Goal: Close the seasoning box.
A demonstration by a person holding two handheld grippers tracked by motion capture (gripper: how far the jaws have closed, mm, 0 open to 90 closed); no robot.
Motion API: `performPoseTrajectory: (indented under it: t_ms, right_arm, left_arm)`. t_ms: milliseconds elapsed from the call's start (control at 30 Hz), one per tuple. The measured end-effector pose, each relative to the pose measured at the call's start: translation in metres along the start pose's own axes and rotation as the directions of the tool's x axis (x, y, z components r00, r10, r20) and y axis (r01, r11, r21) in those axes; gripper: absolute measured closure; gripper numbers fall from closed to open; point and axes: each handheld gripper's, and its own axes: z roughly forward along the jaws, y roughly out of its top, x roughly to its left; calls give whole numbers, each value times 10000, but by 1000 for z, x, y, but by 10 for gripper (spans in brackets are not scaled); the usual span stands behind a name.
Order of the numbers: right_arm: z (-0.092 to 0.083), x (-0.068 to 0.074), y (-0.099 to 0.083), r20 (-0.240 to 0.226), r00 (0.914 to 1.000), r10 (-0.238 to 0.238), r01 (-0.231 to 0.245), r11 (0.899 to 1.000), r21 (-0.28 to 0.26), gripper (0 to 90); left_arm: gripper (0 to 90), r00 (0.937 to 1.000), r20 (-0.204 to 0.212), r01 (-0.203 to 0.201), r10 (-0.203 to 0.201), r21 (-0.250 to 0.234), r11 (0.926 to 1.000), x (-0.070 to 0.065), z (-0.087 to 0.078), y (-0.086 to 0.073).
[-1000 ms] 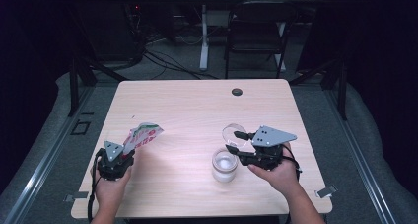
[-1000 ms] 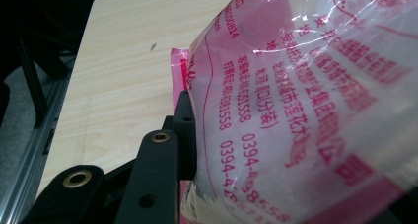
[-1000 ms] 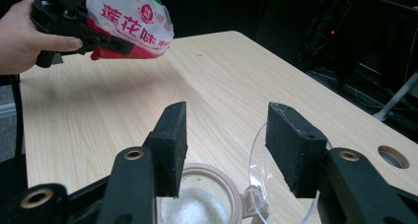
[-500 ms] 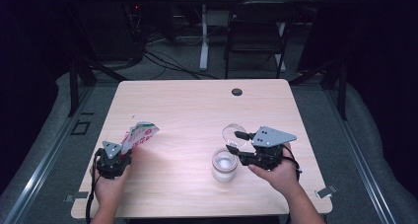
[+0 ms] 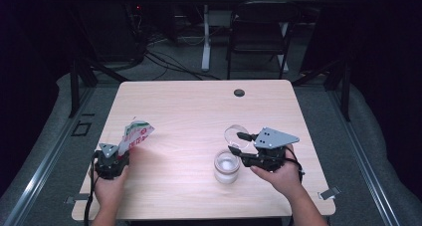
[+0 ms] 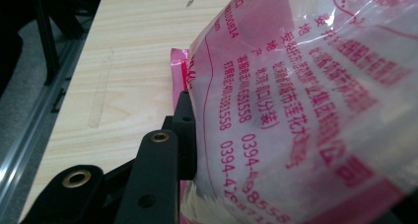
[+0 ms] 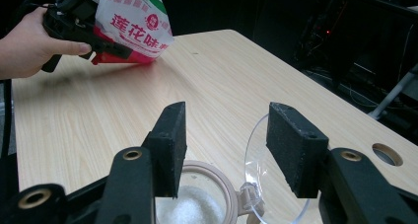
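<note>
Glossy crinkled plastic bag (image 6: 305, 100); pale matt wood-grain table (image 5: 199, 111); clear glass jar (image 5: 226, 166); rough black foam pads (image 7: 170, 142).

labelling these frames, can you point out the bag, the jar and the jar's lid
bag (image 7: 133, 24), right gripper view, on its printed front.
jar (image 5: 227, 167), high view, on its glass wall.
lid (image 5: 234, 134), high view, on the clear open disc.

pink bag (image 6: 305, 100) hides one tong, cut off right
</note>
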Motion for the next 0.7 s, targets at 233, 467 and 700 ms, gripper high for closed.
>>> performPoseTrajectory:
  t_ms: [233, 467, 700]
  right_arm:
    - [0, 0, 0, 0, 10000, 5, -5, 10000, 24, 497]
    - [1, 0, 0, -42, 10000, -15, 15, 10000, 84, 497]
    - [2, 0, -1, -70, 10000, 44, -44, 10000, 58, 486]
  left_arm:
    - [672, 9984, 235, 513, -519, 278, 9983, 5, 5, -4]
    - [644, 9956, 422, 812, -831, 449, 9957, 7, 6, -6]
    - [461, 9956, 465, 812, -819, 150, 9966, 5, 4, -6]
